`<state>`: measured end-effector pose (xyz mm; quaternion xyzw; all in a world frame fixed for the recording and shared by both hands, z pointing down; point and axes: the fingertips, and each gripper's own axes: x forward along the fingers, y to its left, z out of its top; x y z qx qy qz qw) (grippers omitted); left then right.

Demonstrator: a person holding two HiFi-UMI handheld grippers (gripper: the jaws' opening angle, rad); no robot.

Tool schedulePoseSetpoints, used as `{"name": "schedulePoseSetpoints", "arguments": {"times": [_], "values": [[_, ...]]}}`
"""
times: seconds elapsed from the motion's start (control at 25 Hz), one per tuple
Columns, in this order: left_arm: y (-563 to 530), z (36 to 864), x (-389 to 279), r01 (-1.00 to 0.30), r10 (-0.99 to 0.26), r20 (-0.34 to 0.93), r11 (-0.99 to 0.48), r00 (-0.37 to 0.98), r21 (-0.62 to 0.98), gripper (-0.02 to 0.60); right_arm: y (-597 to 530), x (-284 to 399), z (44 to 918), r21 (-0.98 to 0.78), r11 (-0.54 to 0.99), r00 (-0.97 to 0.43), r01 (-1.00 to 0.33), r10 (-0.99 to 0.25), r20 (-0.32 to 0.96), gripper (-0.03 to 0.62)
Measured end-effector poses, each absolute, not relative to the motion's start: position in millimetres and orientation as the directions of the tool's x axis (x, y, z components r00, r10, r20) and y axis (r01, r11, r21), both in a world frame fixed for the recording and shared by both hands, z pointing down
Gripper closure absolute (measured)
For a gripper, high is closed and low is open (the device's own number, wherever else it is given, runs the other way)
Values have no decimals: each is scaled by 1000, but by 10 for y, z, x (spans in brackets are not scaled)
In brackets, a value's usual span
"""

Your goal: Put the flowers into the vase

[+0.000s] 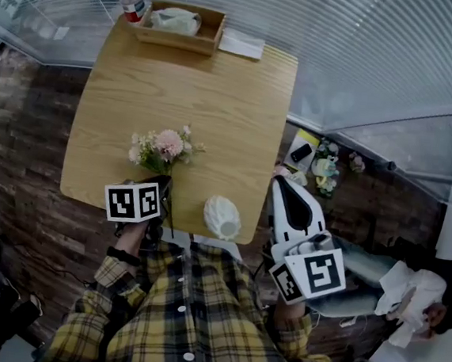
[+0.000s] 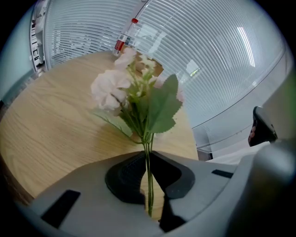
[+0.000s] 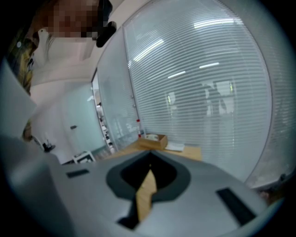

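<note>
- Left gripper (image 2: 148, 163), left of the vase (image 1: 222, 217): I have the jaws nearly together, pinching the thin stems of the flowers (image 1: 164, 148).
- Risk: the stems may swivel in the pads, so the flowers miss the vase mouth or topple the vase.
- Right gripper (image 1: 288, 192), right of the vase: jaws together, empty.

On my feed the wearer's shirt (image 1: 185, 315) is yellow-and-black plaid flannel, long-sleeved, with small white buttons down the front. A dark band (image 1: 127, 256) circles the left wrist. The left tongs (image 1: 165, 183) look dark from above; up close I see a smooth light-grey shell, black ribbed pads (image 2: 124, 178) and 2 black rectangular slots. The right tongs (image 1: 280, 183) have a white tapered shell edged in black. Each carries 1 white cube printed with black square markers: the left cube (image 1: 132, 201) and the right cube (image 1: 316, 272).
</note>
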<state>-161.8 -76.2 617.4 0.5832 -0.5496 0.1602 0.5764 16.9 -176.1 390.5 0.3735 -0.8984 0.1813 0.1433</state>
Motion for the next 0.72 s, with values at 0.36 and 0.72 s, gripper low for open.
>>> {"name": "schedulePoseSetpoints", "arguments": {"times": [0.36,0.72], "values": [[-935,5921,-1552,-814,-509,772,211,382,541,565,-1740,214,3899,-211,652,-673,-728,-623,399,580],[-1247,5426,-1515,-821,-595,685,71,422,567,566,-1725,257,3833,-190,638,-654,-746,-649,390,580]]}}
